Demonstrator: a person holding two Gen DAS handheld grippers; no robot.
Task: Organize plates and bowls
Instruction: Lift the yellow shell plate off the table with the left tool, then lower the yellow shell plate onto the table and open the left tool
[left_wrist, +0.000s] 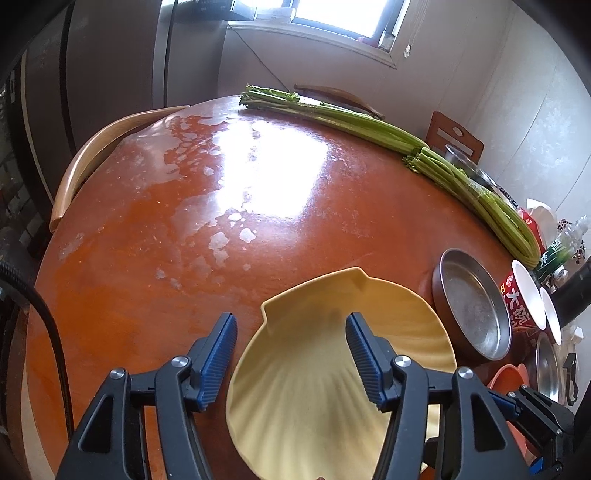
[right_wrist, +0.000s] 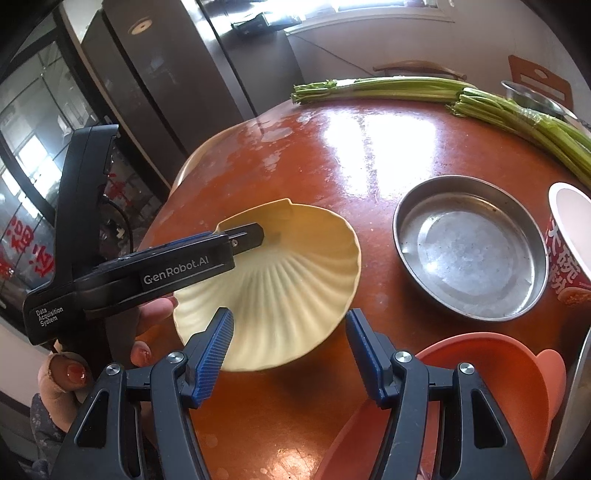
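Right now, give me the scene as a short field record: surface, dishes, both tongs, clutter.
surface: round red-brown table, glossy, pale worn patches
shell plate: cream scallop-shaped plate, tilted, near edge raised
left tongs: left tongs straddle the plate rim, one finger inside the plate; pads not seen pressing
right tongs: right tongs open, nothing between them, at the plate's near edge
metal dish: round steel pan right of the plate, flat on the table, apart from it
orange bowl: orange bowl, near right corner
clutter: celery bundles along far edge; paper noodle cup
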